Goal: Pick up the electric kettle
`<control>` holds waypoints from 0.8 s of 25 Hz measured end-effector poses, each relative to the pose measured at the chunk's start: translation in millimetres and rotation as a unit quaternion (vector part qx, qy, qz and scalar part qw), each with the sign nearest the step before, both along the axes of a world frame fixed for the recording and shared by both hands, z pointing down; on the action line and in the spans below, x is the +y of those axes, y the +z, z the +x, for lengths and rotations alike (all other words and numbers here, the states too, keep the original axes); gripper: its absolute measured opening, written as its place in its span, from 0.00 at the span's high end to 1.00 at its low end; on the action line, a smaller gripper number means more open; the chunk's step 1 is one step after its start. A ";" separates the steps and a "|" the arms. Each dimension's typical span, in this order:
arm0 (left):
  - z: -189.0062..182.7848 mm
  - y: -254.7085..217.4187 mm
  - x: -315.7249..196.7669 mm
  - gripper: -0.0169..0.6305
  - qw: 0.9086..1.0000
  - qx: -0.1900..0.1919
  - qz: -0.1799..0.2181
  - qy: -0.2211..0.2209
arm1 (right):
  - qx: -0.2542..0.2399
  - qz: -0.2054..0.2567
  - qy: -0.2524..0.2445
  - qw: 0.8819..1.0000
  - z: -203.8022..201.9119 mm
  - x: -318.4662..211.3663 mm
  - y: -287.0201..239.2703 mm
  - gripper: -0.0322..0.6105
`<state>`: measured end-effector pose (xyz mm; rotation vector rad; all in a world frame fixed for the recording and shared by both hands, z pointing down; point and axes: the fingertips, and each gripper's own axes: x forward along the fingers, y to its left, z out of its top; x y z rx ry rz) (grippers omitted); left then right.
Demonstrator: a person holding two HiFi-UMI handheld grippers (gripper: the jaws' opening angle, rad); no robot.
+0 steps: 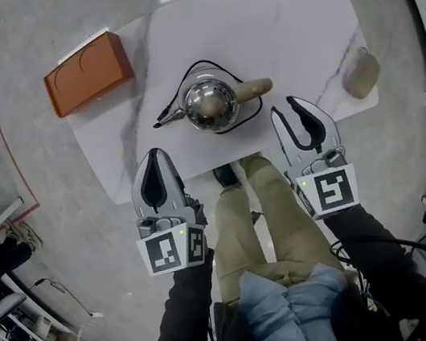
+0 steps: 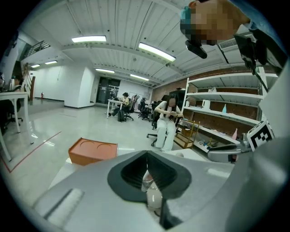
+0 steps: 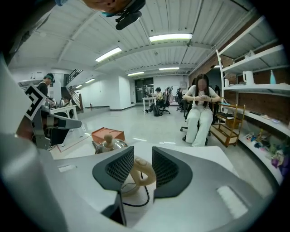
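White counter, frame centre: kettle, handle pointing right twd right tongs, which are apart, empty, the nearer pair. Left tongs together, lower left of kettle.

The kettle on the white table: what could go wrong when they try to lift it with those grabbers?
1. The black cord loops round the kettle; it may snag or drag along as the kettle rises.
2. The right gripper is open and lined up with the rounded handle, which sticks out on one side; gripped only there, the kettle might tilt or slip.
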<state>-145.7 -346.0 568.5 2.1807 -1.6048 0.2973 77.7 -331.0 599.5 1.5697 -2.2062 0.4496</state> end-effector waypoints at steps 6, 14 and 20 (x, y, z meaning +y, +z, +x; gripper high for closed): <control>1.0 51.1 -6.2 0.74 1.000 0.022 -0.020 -0.007 | 0.006 -0.019 0.007 1.000 17.6 -1.8 54.1 0.59; 3.8 82.9 -20.6 0.65 0.998 0.055 -0.015 -0.013 | 0.008 -0.014 0.010 1.000 19.1 -22.8 89.9 0.54; 13.0 98.0 -36.0 0.65 0.997 0.073 -0.014 -0.011 | 0.022 -0.013 -0.009 1.000 14.1 -34.4 104.8 0.50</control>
